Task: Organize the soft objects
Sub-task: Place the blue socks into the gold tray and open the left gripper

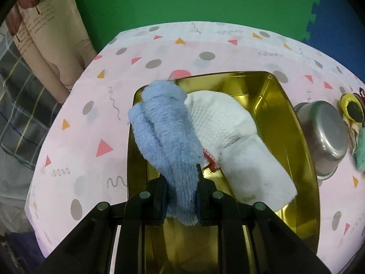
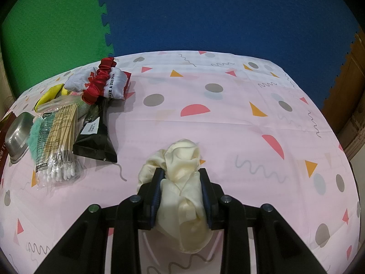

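Observation:
My left gripper (image 1: 181,199) is shut on a fluffy blue cloth (image 1: 163,132) that hangs over the left end of a gold tin (image 1: 294,123). Inside the tin lie a white waffle cloth (image 1: 219,118) and a white roll (image 1: 253,173), with a bit of red between them. In the right wrist view my right gripper (image 2: 181,202) is shut on a crumpled cream cloth (image 2: 180,166) just above the pink patterned tablecloth (image 2: 228,123). The cream cloth bulges out ahead of and below the pads.
A steel bowl (image 1: 326,134) lies tipped right of the tin, next to a yellow item (image 1: 350,109) and a mint fluffy item (image 1: 360,155). At the left of the right wrist view lie a cotton swab pack (image 2: 57,143), a black pouch (image 2: 98,137), a red scrunchie (image 2: 100,82) on a white pouch (image 2: 114,84).

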A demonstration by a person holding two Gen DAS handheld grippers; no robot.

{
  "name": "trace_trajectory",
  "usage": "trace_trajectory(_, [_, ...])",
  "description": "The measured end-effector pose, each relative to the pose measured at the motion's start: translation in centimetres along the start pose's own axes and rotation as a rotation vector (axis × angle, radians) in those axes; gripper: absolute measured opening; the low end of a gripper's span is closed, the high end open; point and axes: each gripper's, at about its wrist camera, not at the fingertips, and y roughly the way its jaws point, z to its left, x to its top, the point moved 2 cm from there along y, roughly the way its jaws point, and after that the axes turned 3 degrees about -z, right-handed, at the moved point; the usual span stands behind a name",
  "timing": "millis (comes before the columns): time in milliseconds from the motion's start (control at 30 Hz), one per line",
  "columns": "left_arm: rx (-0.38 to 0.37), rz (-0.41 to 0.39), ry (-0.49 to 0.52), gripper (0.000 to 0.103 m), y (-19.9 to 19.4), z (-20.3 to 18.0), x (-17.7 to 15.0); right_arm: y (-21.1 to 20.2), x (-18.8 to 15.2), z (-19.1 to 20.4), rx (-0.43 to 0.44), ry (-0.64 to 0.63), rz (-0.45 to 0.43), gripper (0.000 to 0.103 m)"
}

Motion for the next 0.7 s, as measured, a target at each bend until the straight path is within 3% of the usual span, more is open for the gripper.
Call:
trace_trajectory(233, [0.009,-0.011,0.024,0.025,0.5,-0.2,0.2,0.0,0.0,0.0,0.000,0.000,0.000,0.031])
trace_trajectory(300, [0.015,-0.016,0.029,0.030,0.5,-0.3,0.2,0.0,0.0,0.0,0.000,0.001,0.000,0.031])
trace_trajectory(433, [0.034,-0.030,0.026,0.056,0.4,-0.2,0.2,0.0,0.0,0.0,0.001,0.001,0.000,0.031])
trace_trajectory(633, [0.015,-0.063,0.033,0.064,-0.7,-0.6,0.3,0.0,0.0,-0.1,0.001,0.002,0.001,0.031])
trace_trajectory(700, [0.003,-0.067,0.040,0.071,-1.0,-0.8,0.2,0.0,0.0,-0.1,0.000,0.002,0.001,0.031])
